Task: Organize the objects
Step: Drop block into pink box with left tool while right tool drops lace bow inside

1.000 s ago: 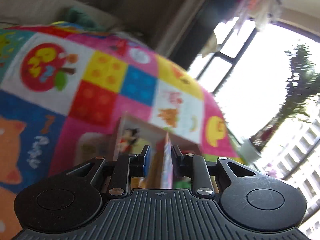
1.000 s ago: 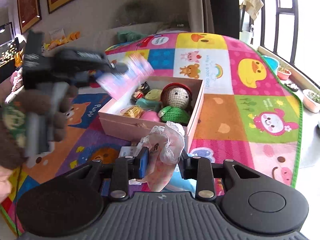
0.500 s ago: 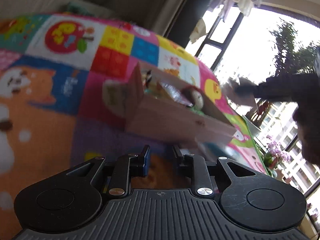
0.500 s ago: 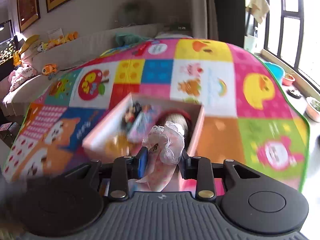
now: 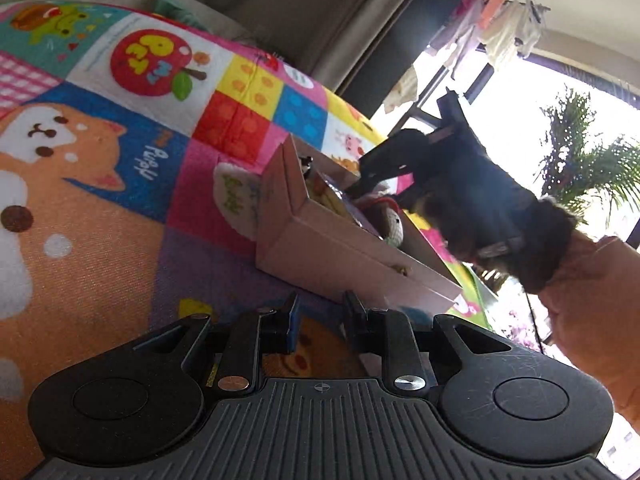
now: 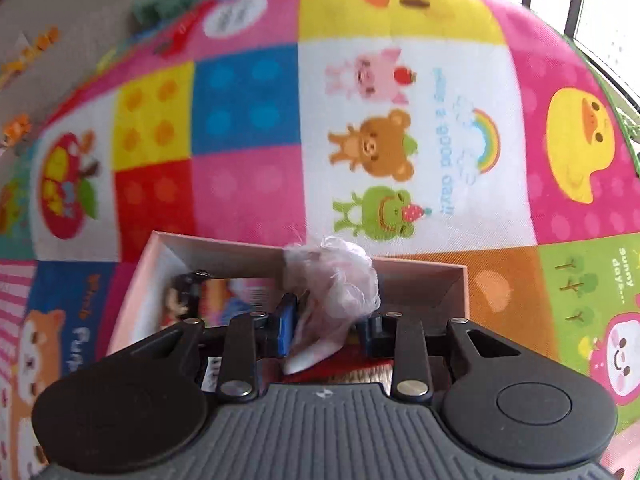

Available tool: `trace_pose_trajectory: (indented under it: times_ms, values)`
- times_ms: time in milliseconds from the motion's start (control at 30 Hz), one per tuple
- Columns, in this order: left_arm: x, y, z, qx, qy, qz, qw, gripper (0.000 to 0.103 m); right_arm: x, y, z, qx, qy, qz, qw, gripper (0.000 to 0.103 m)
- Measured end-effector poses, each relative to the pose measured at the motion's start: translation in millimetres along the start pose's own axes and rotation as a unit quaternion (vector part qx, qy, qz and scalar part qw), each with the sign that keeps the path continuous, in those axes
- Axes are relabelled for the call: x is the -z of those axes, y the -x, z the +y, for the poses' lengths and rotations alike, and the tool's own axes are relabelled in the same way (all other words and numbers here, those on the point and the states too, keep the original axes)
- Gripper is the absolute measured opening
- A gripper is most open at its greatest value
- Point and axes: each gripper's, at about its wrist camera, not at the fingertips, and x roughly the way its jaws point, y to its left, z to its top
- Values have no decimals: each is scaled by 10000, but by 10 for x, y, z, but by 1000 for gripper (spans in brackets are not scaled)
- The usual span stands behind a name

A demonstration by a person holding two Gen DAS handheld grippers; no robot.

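My right claw (image 6: 326, 330) grips the frilly pink cloth (image 6: 332, 284) directly above the open pink box (image 6: 420, 280), so release means moving straight down. My left claw (image 5: 318, 320) is parted and empty, low over the play mat (image 5: 100, 220), with the box ahead.
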Motion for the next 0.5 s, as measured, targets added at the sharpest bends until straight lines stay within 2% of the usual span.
trace_pose_trajectory:
  times_ms: [67, 133, 200, 233, 267, 367, 433, 500]
  values:
    - [2, 1, 0, 34, -6, -6, 10000, 24, 25, -77, 12, 155, 93, 82, 9998, 33]
    - [1, -2, 13, 42, 35, 12, 10000, 24, 59, -16, -36, -18, 37, 113, 9999, 35]
    - [-8, -8, 27, 30, 97, 24, 9999, 24, 108, 215, -132, -279, -118, -22, 9995, 45]
    - [-9, -7, 35, 27, 121, 25, 9999, 24, 158, 395, -193, -376, -159, -241, 9989, 59]
    - [-10, -7, 38, 23, 135, 27, 9999, 24, 225, 601, -258, -490, -148, -510, 9974, 66]
    - [-5, -3, 35, -3, 136, 27, 9999, 24, 557, 1205, -522, -715, -162, -1258, 9893, 69]
    - [-9, -3, 39, -34, 147, 33, 9999, 24, 830, 1483, -694, -568, -220, -1657, 9843, 69]
    - [-11, -7, 41, -64, 153, 43, 9999, 24, 1068, 1572, -839, -226, -198, -1768, 9838, 68]
